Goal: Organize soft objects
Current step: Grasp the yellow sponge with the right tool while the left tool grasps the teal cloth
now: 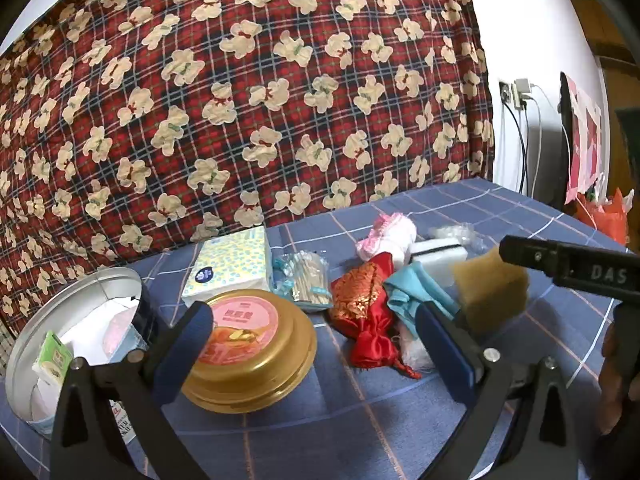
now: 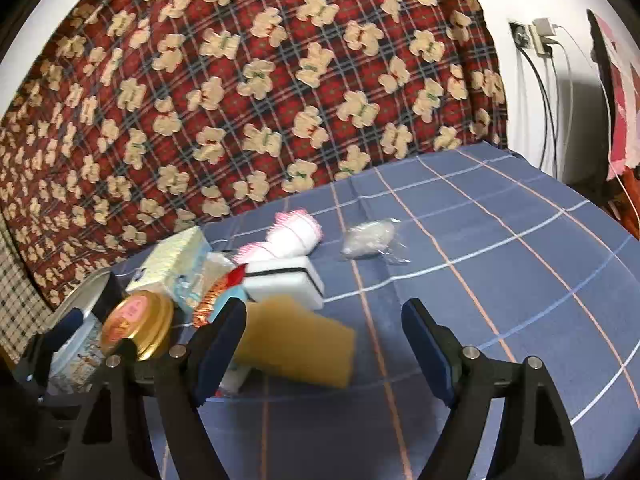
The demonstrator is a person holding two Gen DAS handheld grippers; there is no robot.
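Soft objects — yellow sponge [image 2: 296, 344], red pouch [image 1: 368, 316], white sponge [image 2: 286, 282] — are mostly left scattered on the blue checked bed, few seen inside the round tin [image 1: 52, 344], while both grippers' jaws are held wide open, empty.

On the blue checked sheet [image 1: 400, 420] I count one yellow-brown sponge [image 2: 296, 344] at lower centre, one white sponge with a dark stripe [image 2: 286, 282], one red satin pouch [image 1: 370, 320], one teal cloth [image 1: 416, 292], one pink-trimmed white bundle [image 2: 294, 236], one clear plastic bag [image 2: 370, 240], one tissue pack [image 1: 232, 262], one bag of cotton swabs [image 1: 306, 280], one gold tin lid [image 1: 250, 352], one open round tin [image 1: 60, 320] at lower left holding perhaps two small packets
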